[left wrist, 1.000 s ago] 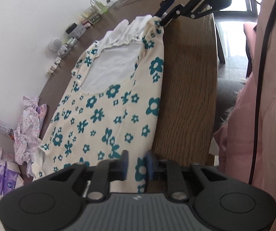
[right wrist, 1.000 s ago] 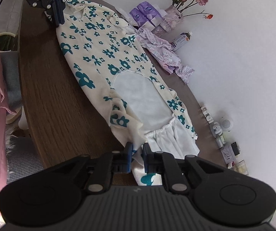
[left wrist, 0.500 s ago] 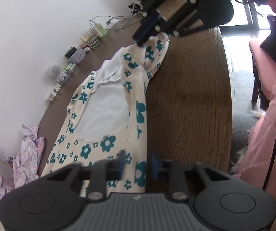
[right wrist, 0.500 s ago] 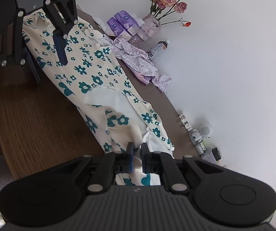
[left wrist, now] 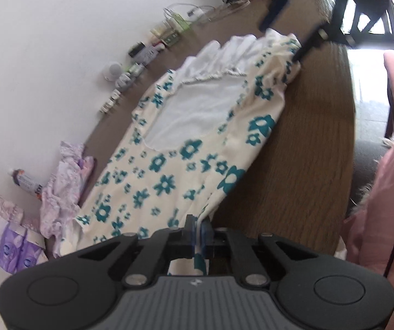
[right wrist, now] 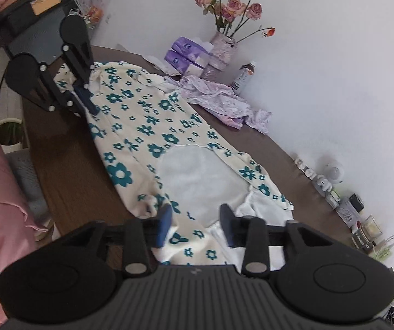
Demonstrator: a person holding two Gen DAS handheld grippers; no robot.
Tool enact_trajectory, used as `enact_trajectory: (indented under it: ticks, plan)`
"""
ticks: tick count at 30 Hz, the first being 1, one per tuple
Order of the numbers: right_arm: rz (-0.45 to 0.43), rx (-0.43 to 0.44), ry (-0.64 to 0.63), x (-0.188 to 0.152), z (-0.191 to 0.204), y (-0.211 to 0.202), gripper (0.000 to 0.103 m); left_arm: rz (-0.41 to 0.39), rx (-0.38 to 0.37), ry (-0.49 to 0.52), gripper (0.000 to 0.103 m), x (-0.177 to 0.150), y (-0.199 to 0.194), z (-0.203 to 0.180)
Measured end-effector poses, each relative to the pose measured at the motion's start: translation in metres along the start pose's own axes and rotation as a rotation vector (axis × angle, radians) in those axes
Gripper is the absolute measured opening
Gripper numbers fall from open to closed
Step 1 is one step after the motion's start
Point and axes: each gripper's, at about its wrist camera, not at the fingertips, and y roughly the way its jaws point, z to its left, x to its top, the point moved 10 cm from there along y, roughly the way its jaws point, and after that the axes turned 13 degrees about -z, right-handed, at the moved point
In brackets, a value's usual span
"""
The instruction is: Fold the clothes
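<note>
Cream cloth printed with teal flowers, the dress (right wrist: 153, 134) lies stretched along the dark wooden table (left wrist: 315, 143), its white lining (right wrist: 197, 176) showing through the wide neck opening and a ruffled white edge (left wrist: 224, 52) at that end. The left gripper (left wrist: 197, 227) has its jaws pinched tight on the near side edge of the dress toward the hem, the cloth rising in a thin fold between the blue pads; in the right wrist view the same left gripper (right wrist: 85, 100) sits at the far end of the garment by the table's edge. The right gripper (right wrist: 194, 221) hangs just above the neck end with its jaws spread wide and nothing between them, flowered cloth lying below the gap. From the left wrist view the right gripper's jaws appear blurred above the ruffle, one fingertip (left wrist: 297, 53) close to the sleeve corner; whether it touches I cannot tell. Beside the dress toward the wall lie a crumpled lilac garment (right wrist: 224, 101), purple tissue packs (right wrist: 186, 57), a vase of pink roses (right wrist: 224, 41) and a small bottle (right wrist: 245, 77). A pink garment (left wrist: 383, 198) fills the right edge.
</note>
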Motion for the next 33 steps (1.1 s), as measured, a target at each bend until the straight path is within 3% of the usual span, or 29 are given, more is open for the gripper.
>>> enact_trajectory:
  ticks: [4,12,13,15,16,17,22,26,33]
  plan:
    - [0.014,0.066,0.015,-0.001,0.017,-0.002,0.048,-0.04,0.039,-0.017,0.002,0.009,-0.001,0.011]
    - [0.084,0.056,-0.045,-0.018,0.02,0.006,0.044,-0.081,0.077,-0.08,0.002,0.011,0.0,0.022]
    - [0.092,0.054,-0.052,-0.02,0.021,0.007,0.041,-0.084,0.08,-0.083,0.002,0.01,0.0,0.022]
    - [0.109,0.051,-0.068,-0.025,0.021,0.009,0.026,-0.089,0.084,-0.086,0.003,0.008,-0.001,0.022]
    - [0.118,0.05,-0.075,-0.027,0.021,0.01,0.011,-0.085,0.081,-0.078,0.003,0.006,-0.002,0.019]
    - [0.126,0.049,-0.083,-0.029,0.022,0.011,0.007,-0.081,0.077,-0.071,0.005,0.004,-0.003,0.017]
    - [0.107,-0.007,-0.11,-0.023,0.014,0.009,0.006,-0.046,0.042,-0.053,0.008,-0.022,-0.015,0.004]
    - [0.091,-0.04,-0.113,-0.021,0.006,0.009,0.006,0.015,0.093,-0.101,0.008,-0.047,-0.025,0.015]
    - [0.098,-0.055,-0.134,-0.024,0.007,0.013,0.006,0.039,0.085,-0.089,0.008,-0.056,-0.037,0.01]
